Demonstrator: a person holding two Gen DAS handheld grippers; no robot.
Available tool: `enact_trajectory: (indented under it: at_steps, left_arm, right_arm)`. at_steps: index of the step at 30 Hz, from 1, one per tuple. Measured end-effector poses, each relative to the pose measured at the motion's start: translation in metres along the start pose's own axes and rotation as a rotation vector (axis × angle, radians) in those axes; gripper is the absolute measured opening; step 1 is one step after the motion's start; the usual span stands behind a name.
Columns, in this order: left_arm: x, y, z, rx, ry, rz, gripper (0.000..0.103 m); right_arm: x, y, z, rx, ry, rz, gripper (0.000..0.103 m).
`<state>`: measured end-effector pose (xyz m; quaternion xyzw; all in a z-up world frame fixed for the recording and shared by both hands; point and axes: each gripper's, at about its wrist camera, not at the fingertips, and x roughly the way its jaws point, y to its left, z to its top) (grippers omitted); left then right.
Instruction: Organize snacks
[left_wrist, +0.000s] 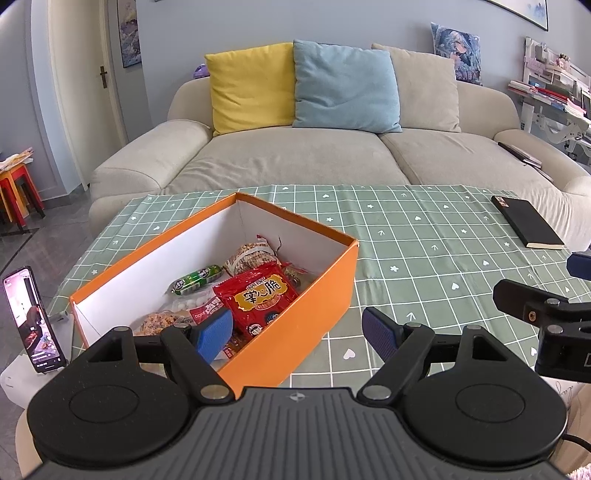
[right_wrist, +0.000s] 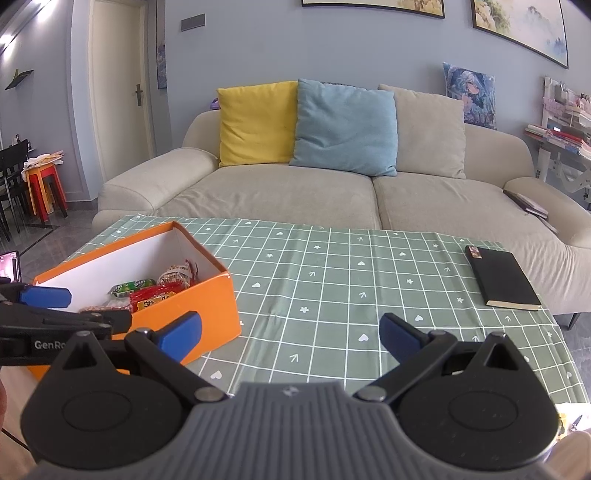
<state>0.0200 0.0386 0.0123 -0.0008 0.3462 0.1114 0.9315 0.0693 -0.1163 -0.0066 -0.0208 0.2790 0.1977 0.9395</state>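
Left wrist view: both grippers, left (left_wrist: 299, 334) & right (right_wrist: 290, 338), spread wide, empty; snacks (left_wrist: 258, 295) fill orange box (left_wrist: 295, 332) at table's left edge.

Red snack packet (left_wrist: 258, 301) printed "掌心脆" in yellow, left claw (right_wrist: 55, 345) body lettered "GenRo", cut off

You get bright, even daylight in both wrist views, with soft faint shadows on the checked tablecloth (left_wrist: 424, 236), a mild sheen on the orange box (left_wrist: 295, 332), glare at the right view's upper-left ceiling, sharp focus throughout, and strong fisheye bending with dark corners.
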Motion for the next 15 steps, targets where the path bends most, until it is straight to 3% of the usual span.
enact_trajectory:
  at_steps: [15]
  left_arm:
    - [-0.0014,-0.0016,-0.0004,0.012,-0.007,-0.013,0.093]
  right_arm:
    - [0.0024,-0.0026,0.0000,-0.005,0.010,0.007,0.099]
